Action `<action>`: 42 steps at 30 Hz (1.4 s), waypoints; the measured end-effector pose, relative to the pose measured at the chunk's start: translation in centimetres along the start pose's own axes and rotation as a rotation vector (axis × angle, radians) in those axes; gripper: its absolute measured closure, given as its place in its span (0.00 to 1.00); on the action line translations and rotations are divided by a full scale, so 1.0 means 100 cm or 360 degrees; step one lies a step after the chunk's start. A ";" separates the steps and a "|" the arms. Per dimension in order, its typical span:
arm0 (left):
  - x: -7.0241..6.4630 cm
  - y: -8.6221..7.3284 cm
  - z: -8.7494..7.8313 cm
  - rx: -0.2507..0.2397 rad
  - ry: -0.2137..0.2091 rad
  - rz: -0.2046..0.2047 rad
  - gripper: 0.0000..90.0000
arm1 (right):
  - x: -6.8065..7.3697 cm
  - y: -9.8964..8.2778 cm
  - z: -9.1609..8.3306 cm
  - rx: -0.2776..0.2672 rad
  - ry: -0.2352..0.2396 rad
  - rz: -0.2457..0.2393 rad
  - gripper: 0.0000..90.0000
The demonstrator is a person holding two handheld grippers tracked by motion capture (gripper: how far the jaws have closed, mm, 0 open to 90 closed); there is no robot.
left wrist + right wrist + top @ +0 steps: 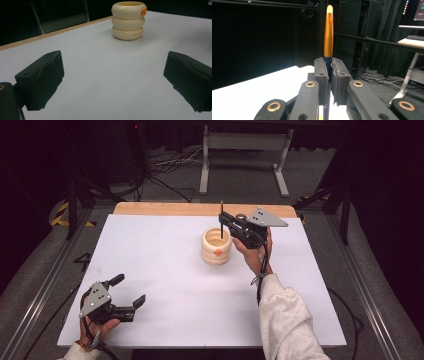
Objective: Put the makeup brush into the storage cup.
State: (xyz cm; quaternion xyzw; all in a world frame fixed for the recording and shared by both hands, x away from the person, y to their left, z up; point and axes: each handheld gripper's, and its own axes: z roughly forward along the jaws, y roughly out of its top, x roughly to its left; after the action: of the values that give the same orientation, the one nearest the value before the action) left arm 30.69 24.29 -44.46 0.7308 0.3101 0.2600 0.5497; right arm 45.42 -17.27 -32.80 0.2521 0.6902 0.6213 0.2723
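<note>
A cream ribbed cup (216,247) with a small orange mark stands at the middle of the white table (165,285); it also appears far ahead in the left gripper view as the cup (128,21). My right gripper (223,222) hovers at the cup's right rim, shut on a thin pen (221,212) held upright over the cup's mouth. The right gripper view has the jaws (329,71) pressed on the pen (328,32), whose orange barrel rises to a pale tip. My left gripper (129,290) rests near the front left of the table, open, nothing between its fingers (40,80).
A wooden strip (200,209) edges the table's far side. Beyond it stand a metal frame's legs (243,150) and floor cables. Aluminium rails (45,285) run along both sides. A screen (414,12) glows far off at the right.
</note>
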 end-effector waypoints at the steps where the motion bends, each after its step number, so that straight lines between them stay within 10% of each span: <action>1: 0.000 0.000 0.000 0.0002 0.0000 0.0001 0.04 | -0.002 -0.001 0.001 0.0000 -0.0009 0.0003 0.93; 42: -0.001 -0.001 0.001 0.0017 -0.0002 0.0026 0.04 | -0.012 -0.055 0.023 0.0112 -0.0064 0.0132 0.93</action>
State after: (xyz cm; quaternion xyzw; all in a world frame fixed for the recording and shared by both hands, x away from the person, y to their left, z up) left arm 30.68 24.19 -44.58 0.7366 0.3051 0.2622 0.5437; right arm 47.80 -17.03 -38.33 0.3024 0.6949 0.6022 0.2510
